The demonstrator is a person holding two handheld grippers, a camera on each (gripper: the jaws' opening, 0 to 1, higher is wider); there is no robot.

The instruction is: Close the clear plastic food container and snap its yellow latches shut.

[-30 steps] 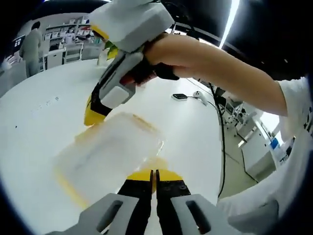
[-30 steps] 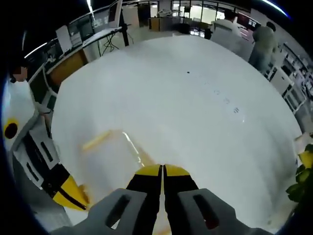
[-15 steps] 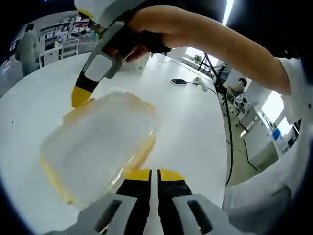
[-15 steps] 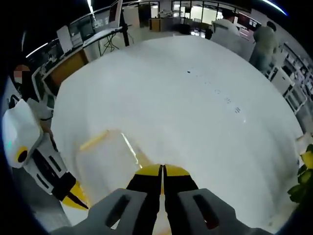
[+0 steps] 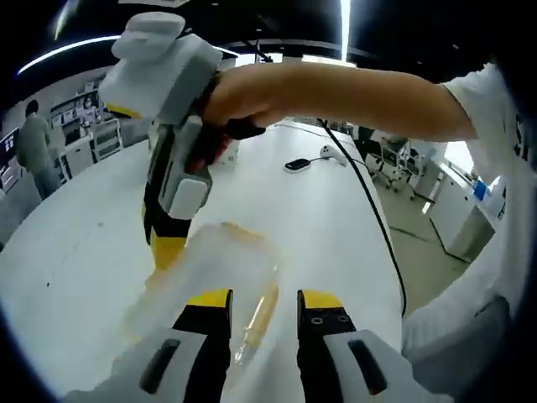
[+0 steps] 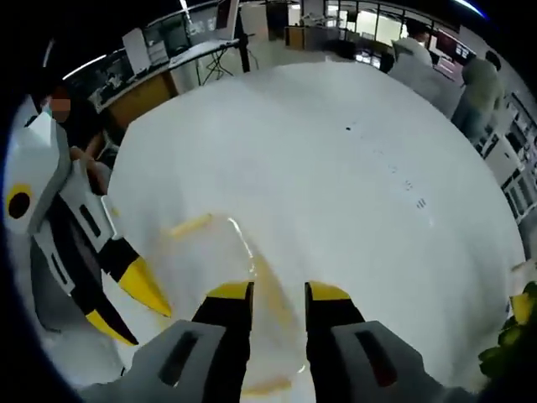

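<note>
The container (image 5: pixel 214 273) lay on the white desk (image 5: pixel 327 218), directly ahead of both tongs; its clear body was blurred in both views, so the lid's seating could not be confirmed. A yellow latch (image 5: pixel 258 311) ran along the container's edge between the jaws of the left tongs (image 5: pixel 262 299) in the left gripper view. The left tongs stood with the jaws apart and held nothing. In the same view, the right tongs (image 5: pixel 168 250) came in from above, gripped by a hand (image 5: pixel 222 105), with the yellow tips at the container's far edge; contact could not be determined. In the right gripper view, the container (image 6: pixel 220 260) lay just beyond the right tongs (image 6: pixel 278 292), whose jaws stood parted with a narrow gap and held nothing. The left tongs (image 6: pixel 134 302) entered from the left of that view, its yellow tips beside the container. A dark device (image 5: pixel 297 164) with a cable lay farther back on the desk.
</note>
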